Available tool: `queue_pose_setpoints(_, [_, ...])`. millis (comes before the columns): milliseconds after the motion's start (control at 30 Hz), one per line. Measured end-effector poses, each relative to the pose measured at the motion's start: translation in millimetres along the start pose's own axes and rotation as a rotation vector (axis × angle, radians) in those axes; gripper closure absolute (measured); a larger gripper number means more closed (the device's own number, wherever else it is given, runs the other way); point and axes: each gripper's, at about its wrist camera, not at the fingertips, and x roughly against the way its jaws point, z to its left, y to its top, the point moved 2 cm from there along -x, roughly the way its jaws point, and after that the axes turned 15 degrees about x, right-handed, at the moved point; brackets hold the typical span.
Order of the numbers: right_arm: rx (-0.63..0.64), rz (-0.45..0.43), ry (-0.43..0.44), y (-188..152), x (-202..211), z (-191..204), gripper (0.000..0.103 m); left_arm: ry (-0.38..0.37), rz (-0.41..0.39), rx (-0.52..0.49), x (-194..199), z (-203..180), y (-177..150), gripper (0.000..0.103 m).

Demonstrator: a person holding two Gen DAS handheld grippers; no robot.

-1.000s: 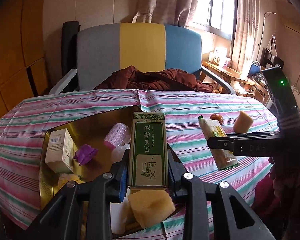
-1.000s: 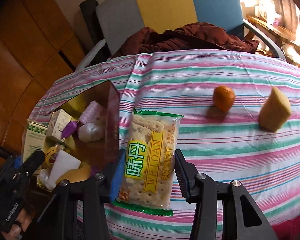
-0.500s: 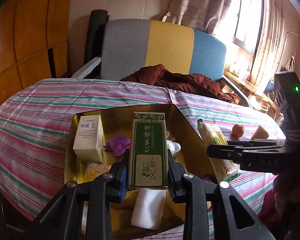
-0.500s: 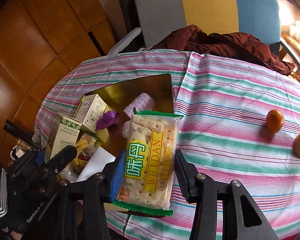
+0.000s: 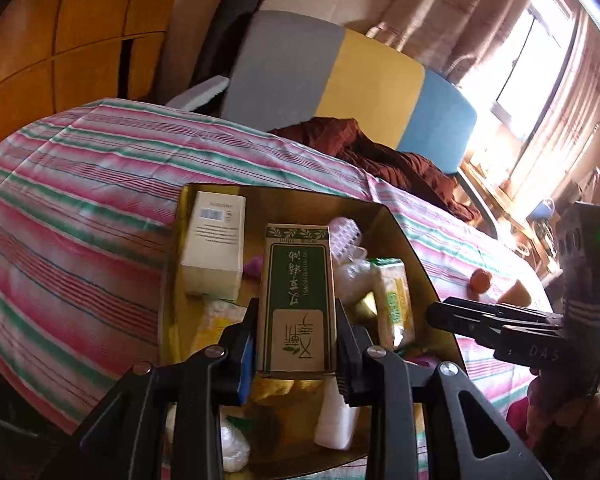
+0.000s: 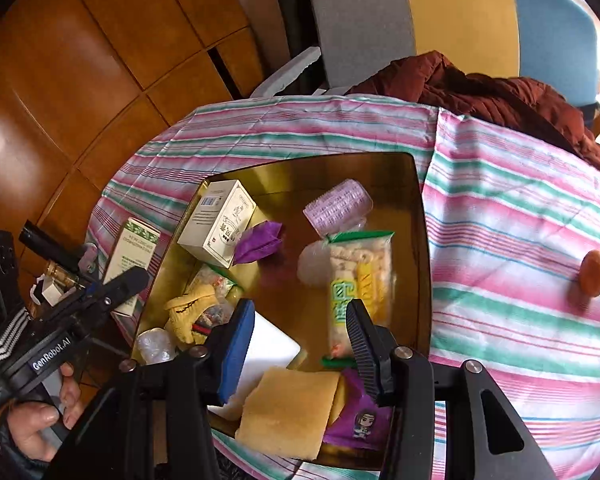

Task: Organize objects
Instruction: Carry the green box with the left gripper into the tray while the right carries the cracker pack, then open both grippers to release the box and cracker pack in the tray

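Standing upright in the left tool (image 5: 296, 344) — a green-and-tan box (image 5: 298, 300) with a leafy top.

Legible markings, placed relative to the gold tray (image 6: 420, 240). Green carton (image 5: 298, 304), held over the tray's near side: "TSAO ESSENTIAL OIL" along its edge, "10ml" at top, plus large Chinese characters. Handle of the left gripper (image 6: 112, 292), left of the tray: "GenRobot.AI". Body of the right gripper (image 5: 452, 314), right of the tray: "DAS". The barcode on the white box (image 5: 214, 244) inside the tray is unreadable.
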Motion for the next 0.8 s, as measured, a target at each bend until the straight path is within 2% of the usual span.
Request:
queue_pose_setpoints(67, [-0.007, 0.007, -0.009, -4, -1, -2, 0.054, -0.015, 0.014, -0.018, -8, -9, -1, 0.068])
queue_pose_setpoints(133, [-0.01, 0.006, -0.027, -9, 2, -4, 0.048, -0.019, 0.023, -0.037, -16, -18, 0, 0.064])
queue_pose_setpoints(233, [0.029, -0.004, -0.093, -13, 8, -2, 0.033, -0.03, 0.045, -0.019, -27, -24, 4, 0.063])
queue_pose_setpoints(300, [0.065, -0.029, -0.142, -15, 15, 2, 0.019, -0.022, 0.046, -0.007, -29, -24, 4, 0.063])
queue_pose_setpoints(400, [0.124, -0.09, -0.21, -17, 30, 9, 0.009, -0.004, 0.043, -0.022, -26, -23, -2, 0.063])
queue_pose_setpoints(567, [0.255, -0.243, -0.399, -21, 59, 34, 0.0, 0.033, 0.024, -0.03, -15, -14, -11, 0.063])
queue_pose_setpoints(667, [0.315, -0.243, -0.515, -23, 57, 44, 0.0, 0.063, 0.001, -0.057, -8, -17, -16, 0.063])
queue_pose_setpoints(733, [0.351, -0.192, -0.488, -27, 45, 46, 0.0, 0.082, -0.02, -0.08, -3, -21, -18, 0.063])
queue_pose_setpoints(800, [0.294, -0.152, -0.409, -32, 36, 40, 0.0, 0.101, -0.042, -0.105, 2, -26, -19, 0.062])
